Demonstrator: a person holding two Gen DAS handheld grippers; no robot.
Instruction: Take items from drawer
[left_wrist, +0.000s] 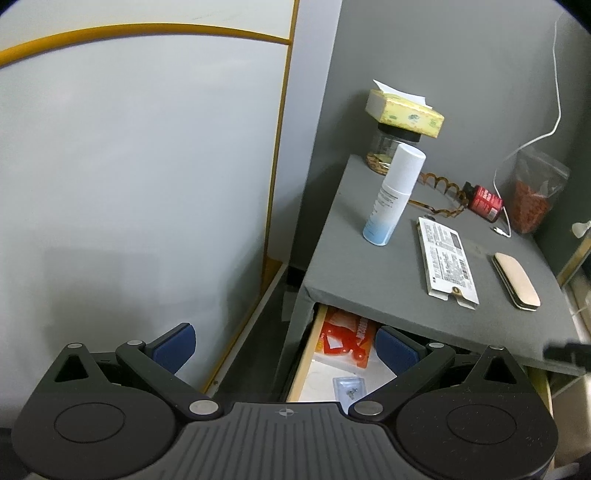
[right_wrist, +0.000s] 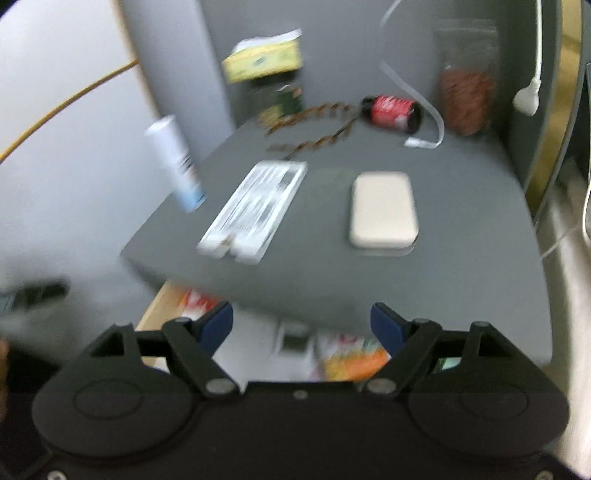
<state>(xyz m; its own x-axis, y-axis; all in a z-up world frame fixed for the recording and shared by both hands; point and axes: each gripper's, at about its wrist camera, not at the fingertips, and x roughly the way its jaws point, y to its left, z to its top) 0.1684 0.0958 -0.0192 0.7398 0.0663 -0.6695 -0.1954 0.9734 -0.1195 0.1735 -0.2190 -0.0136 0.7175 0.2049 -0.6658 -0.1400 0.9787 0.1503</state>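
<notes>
The drawer (left_wrist: 302, 363) under the grey nightstand top (left_wrist: 369, 273) stands open. Inside lie an orange-red packet (left_wrist: 345, 341) and a small clear bag of screws (left_wrist: 349, 387) on white paper. My left gripper (left_wrist: 284, 347) is open and empty, above the drawer's left side. In the blurred right wrist view my right gripper (right_wrist: 301, 326) is open and empty above the open drawer (right_wrist: 155, 314), over a small dark item (right_wrist: 293, 341) and an orange packet (right_wrist: 354, 360).
On the nightstand top stand a white spray bottle (left_wrist: 393, 195), a jar (left_wrist: 388, 151) with a tissue box (left_wrist: 404, 112) on it, a white flat box (left_wrist: 445, 260), a beige case (left_wrist: 515, 280), a red can (left_wrist: 485, 203), a brown hair clip (left_wrist: 441, 194), a snack bag (left_wrist: 533, 195) and a white cable (left_wrist: 554, 122). A white panel (left_wrist: 129, 166) rises at left.
</notes>
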